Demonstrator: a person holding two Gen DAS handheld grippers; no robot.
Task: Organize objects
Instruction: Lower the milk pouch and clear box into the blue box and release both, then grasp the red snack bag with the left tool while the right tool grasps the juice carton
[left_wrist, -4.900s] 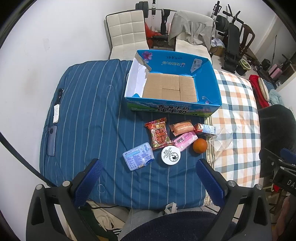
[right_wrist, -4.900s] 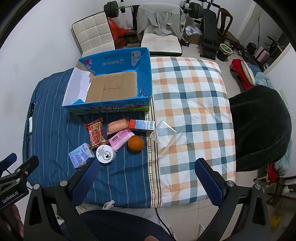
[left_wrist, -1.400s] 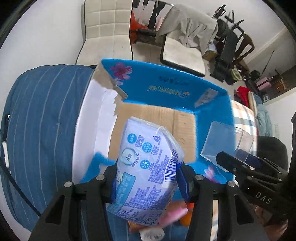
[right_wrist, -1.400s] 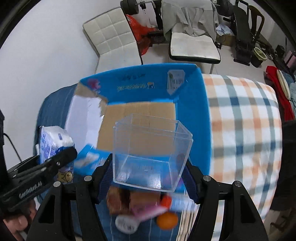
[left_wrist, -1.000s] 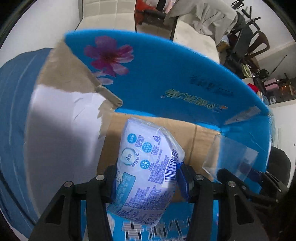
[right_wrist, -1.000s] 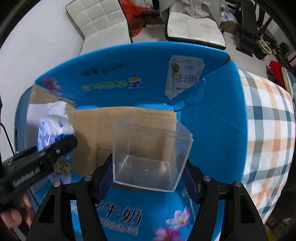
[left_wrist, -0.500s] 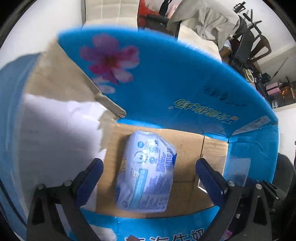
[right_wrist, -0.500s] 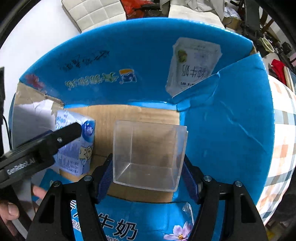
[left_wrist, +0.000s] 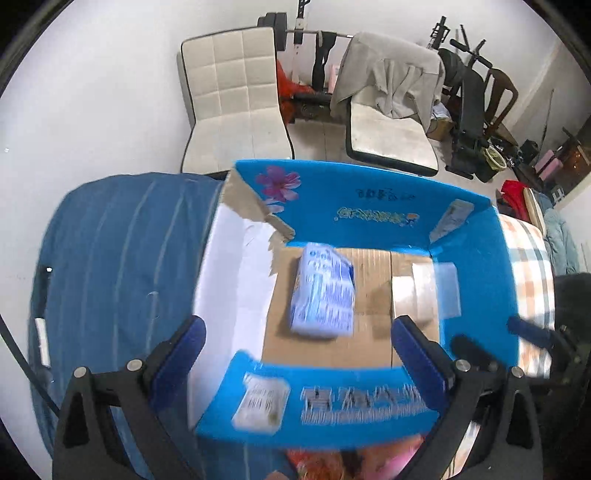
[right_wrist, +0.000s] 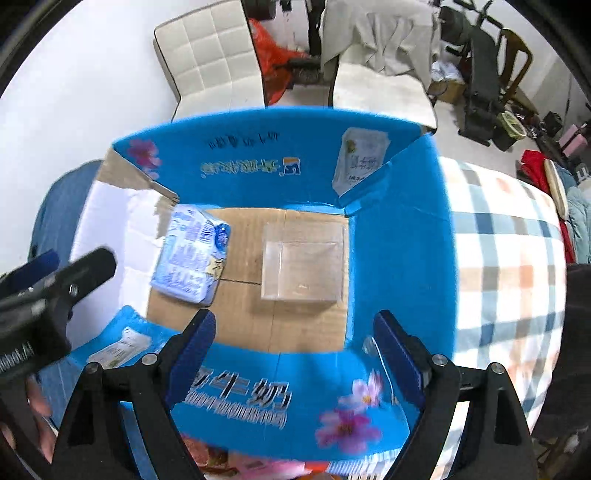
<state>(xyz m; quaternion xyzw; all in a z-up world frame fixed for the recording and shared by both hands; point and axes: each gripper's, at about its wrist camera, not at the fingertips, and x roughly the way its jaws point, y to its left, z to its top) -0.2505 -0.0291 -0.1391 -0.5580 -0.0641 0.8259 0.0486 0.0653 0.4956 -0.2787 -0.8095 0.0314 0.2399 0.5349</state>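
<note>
A blue cardboard box (left_wrist: 476, 258) (right_wrist: 399, 240) stands open on the bed. A pale blue tissue pack (left_wrist: 322, 291) (right_wrist: 192, 254) lies on its brown floor at the left. A clear plastic box (right_wrist: 301, 264) (left_wrist: 424, 291) stands on the floor at the right. My left gripper (left_wrist: 295, 350) is open and empty, above the box's near wall. My right gripper (right_wrist: 293, 343) is open and empty, also above the near wall. The left gripper also shows at the left edge of the right wrist view (right_wrist: 55, 280).
The bed has a blue striped cover (left_wrist: 110, 258) at the left and a plaid quilt (right_wrist: 509, 266) at the right. Snack packets (right_wrist: 229, 465) lie blurred in front of the box. White chairs (left_wrist: 236, 110) and gym gear (left_wrist: 476, 103) stand behind the bed.
The right gripper opened and let the clear box down onto the box floor. Both grippers pulled back and up from the box; the tissue pack stays where the left one dropped it.
</note>
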